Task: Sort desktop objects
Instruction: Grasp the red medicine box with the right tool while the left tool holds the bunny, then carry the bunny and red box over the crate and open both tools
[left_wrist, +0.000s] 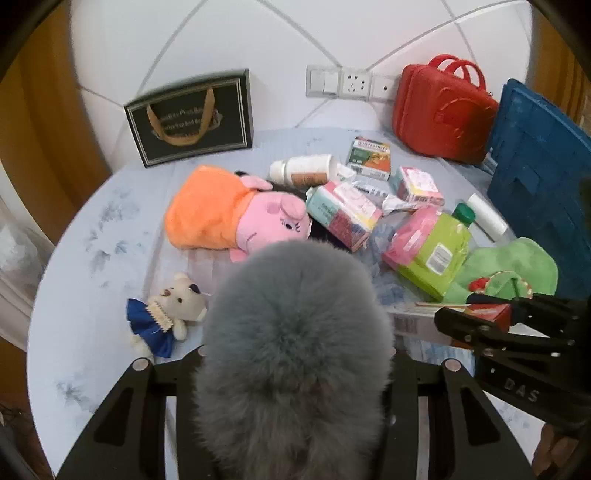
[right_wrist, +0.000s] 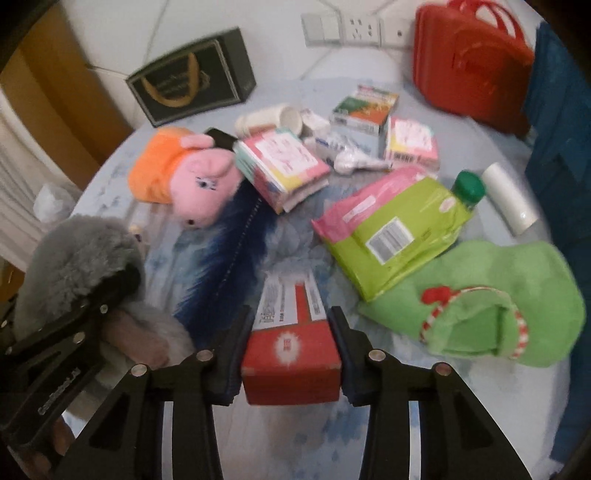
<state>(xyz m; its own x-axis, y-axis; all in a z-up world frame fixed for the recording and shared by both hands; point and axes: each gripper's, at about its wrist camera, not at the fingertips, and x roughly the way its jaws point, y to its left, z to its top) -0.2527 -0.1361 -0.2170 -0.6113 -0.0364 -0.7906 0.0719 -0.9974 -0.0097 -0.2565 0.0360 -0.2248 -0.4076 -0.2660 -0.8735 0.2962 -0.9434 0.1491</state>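
My right gripper (right_wrist: 291, 343) clamps a long red and white box (right_wrist: 291, 354) squarely between both fingers, its near end filling the gap. My left gripper (left_wrist: 295, 360) is closed on a grey fluffy toy (left_wrist: 295, 332), the fur bulging out ahead of the fingertips. Beyond both, on the round table (left_wrist: 96, 266), lie a pink pig plush (left_wrist: 258, 218), a green pouch (right_wrist: 391, 236) and a green slipper (right_wrist: 491, 295).
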